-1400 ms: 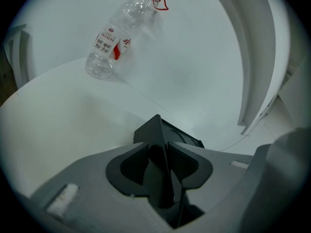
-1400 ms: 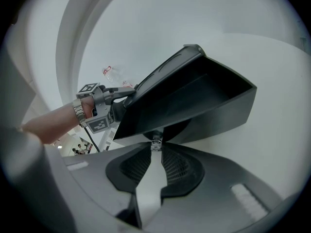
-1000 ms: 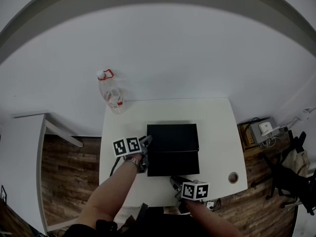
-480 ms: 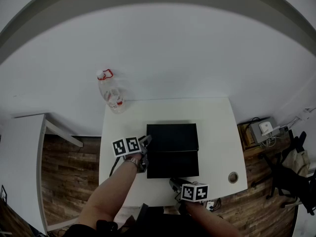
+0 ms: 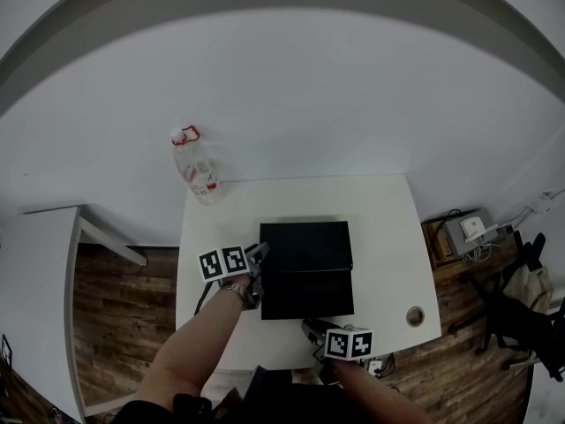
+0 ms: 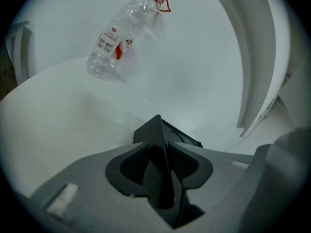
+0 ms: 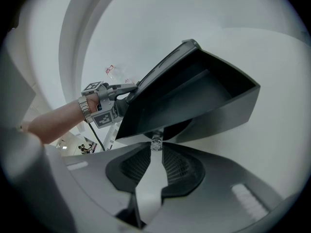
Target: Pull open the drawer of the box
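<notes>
Right gripper view has the right tongs (image 7: 156, 147) pinching the knob (image 7: 156, 142) of the drawer (image 7: 194, 96), jaws just eased slightly wider, drawer already slid out toward them, while the left tongs (image 6: 164, 149) clamp the left edge of the box (image 5: 306, 246) on the table (image 5: 388, 228).

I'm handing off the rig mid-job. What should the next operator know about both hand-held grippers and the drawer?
Left hand-held gripper: shut on the left edge of the black rectangular box, steadying it on the white table.
Right hand-held gripper: tips on the small clear drawer knob, jaws just easing open.
Black drawer: pulled out, its inside showing.
Left: let go of knob and box, if that opening is enough.
</notes>
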Demonstrator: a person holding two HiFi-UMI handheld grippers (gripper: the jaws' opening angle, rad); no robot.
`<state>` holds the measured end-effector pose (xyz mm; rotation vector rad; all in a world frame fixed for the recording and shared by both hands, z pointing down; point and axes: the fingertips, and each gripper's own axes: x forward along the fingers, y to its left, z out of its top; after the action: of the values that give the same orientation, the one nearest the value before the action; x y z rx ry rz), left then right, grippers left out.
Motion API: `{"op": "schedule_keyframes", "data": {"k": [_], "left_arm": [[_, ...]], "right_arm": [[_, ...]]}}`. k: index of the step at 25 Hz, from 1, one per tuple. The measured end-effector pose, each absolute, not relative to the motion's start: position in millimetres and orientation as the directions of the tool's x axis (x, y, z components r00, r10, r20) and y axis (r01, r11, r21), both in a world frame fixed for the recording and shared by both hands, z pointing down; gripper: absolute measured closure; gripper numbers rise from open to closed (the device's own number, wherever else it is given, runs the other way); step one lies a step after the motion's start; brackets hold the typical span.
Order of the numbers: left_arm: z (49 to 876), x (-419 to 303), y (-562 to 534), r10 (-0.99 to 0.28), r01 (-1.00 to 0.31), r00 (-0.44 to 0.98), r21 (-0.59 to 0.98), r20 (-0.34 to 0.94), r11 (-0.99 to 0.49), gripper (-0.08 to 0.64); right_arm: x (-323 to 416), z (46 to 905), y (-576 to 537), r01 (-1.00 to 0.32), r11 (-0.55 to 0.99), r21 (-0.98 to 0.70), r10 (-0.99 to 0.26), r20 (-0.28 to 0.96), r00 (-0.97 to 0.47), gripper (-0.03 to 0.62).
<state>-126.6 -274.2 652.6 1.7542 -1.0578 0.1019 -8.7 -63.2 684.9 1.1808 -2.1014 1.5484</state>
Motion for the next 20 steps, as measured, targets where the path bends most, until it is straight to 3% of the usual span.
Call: {"op": "schedule_keyframes", "data": {"k": [12,17,18,20], "left_arm": [[644.1,-131.2,-268.2,-0.636,-0.564,0.672,0.819,0.380,-0.106,0.422],[626.4,-153.2,-255.1,-0.659,-0.545,0.675,0.826,0.331,-0.144,0.426],[619.1,-157.9,-249.8,-0.659,-0.545,0.682,0.821,0.317,-0.169,0.442],[603.2,-166.2,-237.3,-0.644,-0.549,0.706,0.803,0.295,-0.233,0.557]], "right_arm": [[9.5,664.1,-29.0,-0.690,0.069,-0.721,-0.470,0.586,-0.660,0.502],[44.3,640.1,-21.5,-0.664,0.006,-0.748,-0.577,0.540,-0.613,0.588],[52.4,631.7,-21.8,-0.645,-0.006,-0.764,-0.609,0.515,-0.604,0.588],[67.2,612.1,-23.5,-0.599,-0.022,-0.800,-0.675,0.454,-0.582,0.588]]}}
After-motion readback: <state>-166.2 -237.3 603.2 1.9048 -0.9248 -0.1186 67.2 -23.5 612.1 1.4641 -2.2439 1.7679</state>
